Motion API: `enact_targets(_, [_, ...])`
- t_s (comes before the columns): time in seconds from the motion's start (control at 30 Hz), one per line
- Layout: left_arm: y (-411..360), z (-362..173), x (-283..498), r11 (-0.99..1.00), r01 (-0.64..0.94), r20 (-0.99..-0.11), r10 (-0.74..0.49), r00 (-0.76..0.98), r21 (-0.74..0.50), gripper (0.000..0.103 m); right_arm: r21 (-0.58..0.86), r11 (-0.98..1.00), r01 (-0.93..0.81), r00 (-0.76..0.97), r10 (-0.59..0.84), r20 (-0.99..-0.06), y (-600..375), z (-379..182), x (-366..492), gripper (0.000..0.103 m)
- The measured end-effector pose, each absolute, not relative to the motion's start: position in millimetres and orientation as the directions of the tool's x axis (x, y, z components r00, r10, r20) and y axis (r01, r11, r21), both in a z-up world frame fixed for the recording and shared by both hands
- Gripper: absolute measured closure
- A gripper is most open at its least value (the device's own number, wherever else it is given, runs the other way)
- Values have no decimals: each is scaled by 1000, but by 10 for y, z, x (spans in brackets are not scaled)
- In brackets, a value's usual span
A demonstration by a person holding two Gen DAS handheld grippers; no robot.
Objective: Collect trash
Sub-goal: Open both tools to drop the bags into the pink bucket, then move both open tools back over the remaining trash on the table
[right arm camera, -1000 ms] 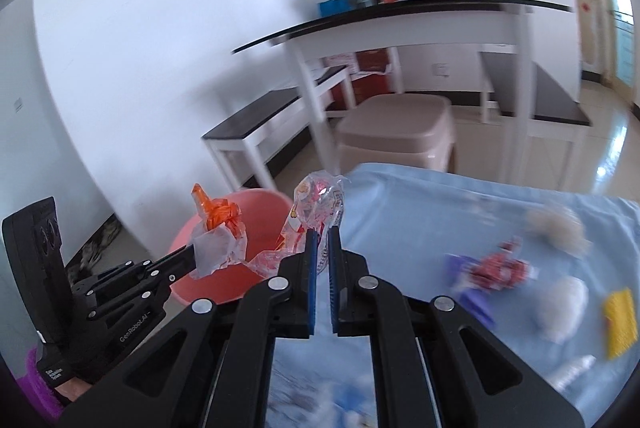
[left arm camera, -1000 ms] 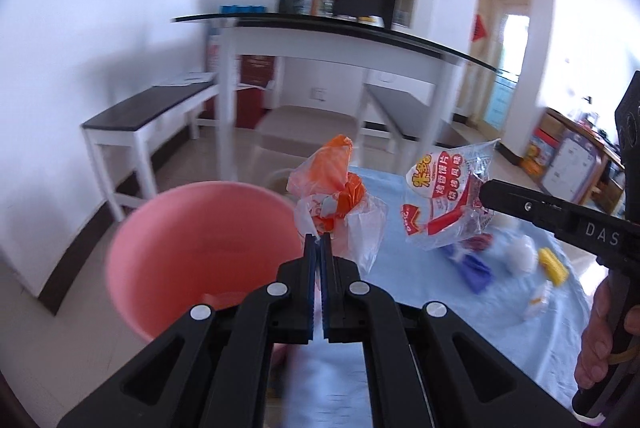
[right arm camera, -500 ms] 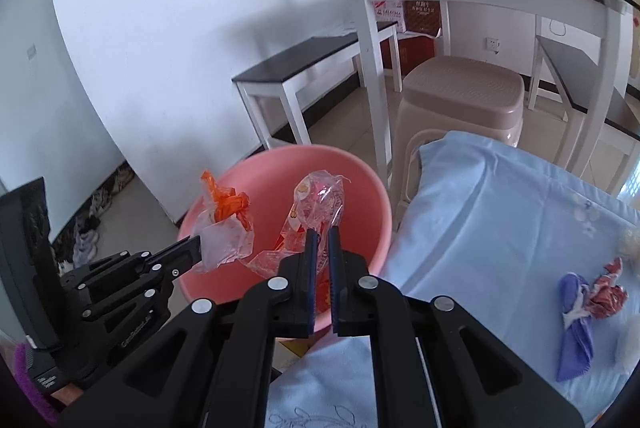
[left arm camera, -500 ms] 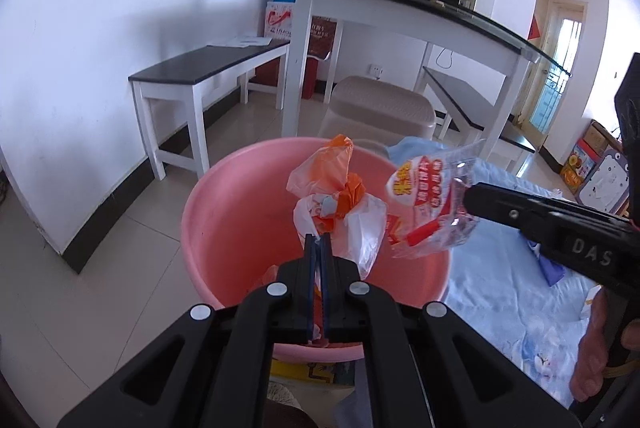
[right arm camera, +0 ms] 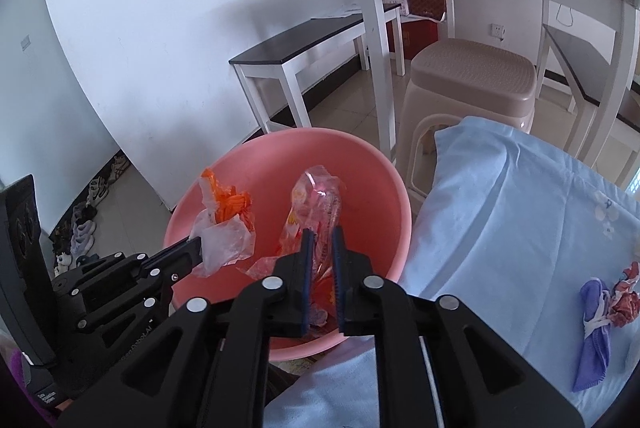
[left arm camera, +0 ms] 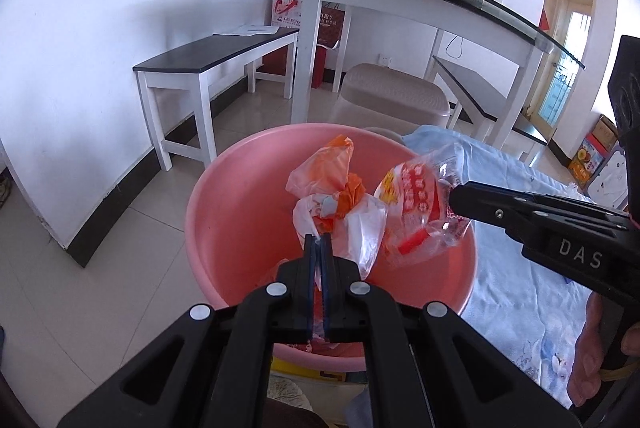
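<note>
1. Fingers of the left gripper point(left arm camera: 318, 242) are clenched on a crumpled orange-and-white plastic bag point(left arm camera: 336, 203), held above the pink basin point(left arm camera: 224, 187).
2. Right gripper point(right arm camera: 320, 240) jaws are opening, with the clear red-printed snack wrapper point(right arm camera: 316, 203) between the pads and over the basin (whether they touch it, I cannot tell).
3. Only the right wrist view shows the purple-and-red scraps point(right arm camera: 604, 312) lying on the blue cloth point(right arm camera: 500, 211).
4. Only the left wrist view shows a hand point(left arm camera: 596, 348) on the right gripper's handle.
5. More wrappers lie at the basin's bottom, partly hidden.
</note>
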State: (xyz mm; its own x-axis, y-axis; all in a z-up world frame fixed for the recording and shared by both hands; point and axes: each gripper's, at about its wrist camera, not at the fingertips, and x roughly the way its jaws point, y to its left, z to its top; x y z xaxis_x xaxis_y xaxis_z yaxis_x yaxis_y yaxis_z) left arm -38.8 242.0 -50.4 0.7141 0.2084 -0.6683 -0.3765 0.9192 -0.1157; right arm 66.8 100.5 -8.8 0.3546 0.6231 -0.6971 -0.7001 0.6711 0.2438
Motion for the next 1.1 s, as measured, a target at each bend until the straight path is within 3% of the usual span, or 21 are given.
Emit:
enact_targets(0.1, [2426, -493, -366, 915, -388, -673, 218, 707, -111, 100, 250, 660, -708, 348, 634, -690, 998, -70, 657, 71])
enact_targets(0.2, [2450, -485, -375, 909, -399, -674, 218, 706, -124, 92, 243, 652, -718, 349, 640, -685, 986, -47, 633, 69])
enact_targets(0.33, [2441, -446, -434, 906, -404, -659, 229, 716, -124, 74, 249, 654, -714, 358, 647, -673, 917, -15, 620, 69])
enact_targets(0.67, [2251, -280, -466, 929, -351, -627, 204, 752, -119, 73, 248, 675, -695, 383, 639, -667, 646, 18, 567, 69])
enact_targets(1.1, [1626, -88, -304, 973, -194, -610, 79, 789, -124, 66, 202, 742, -639, 441, 569, -693, -56, 10, 356, 69])
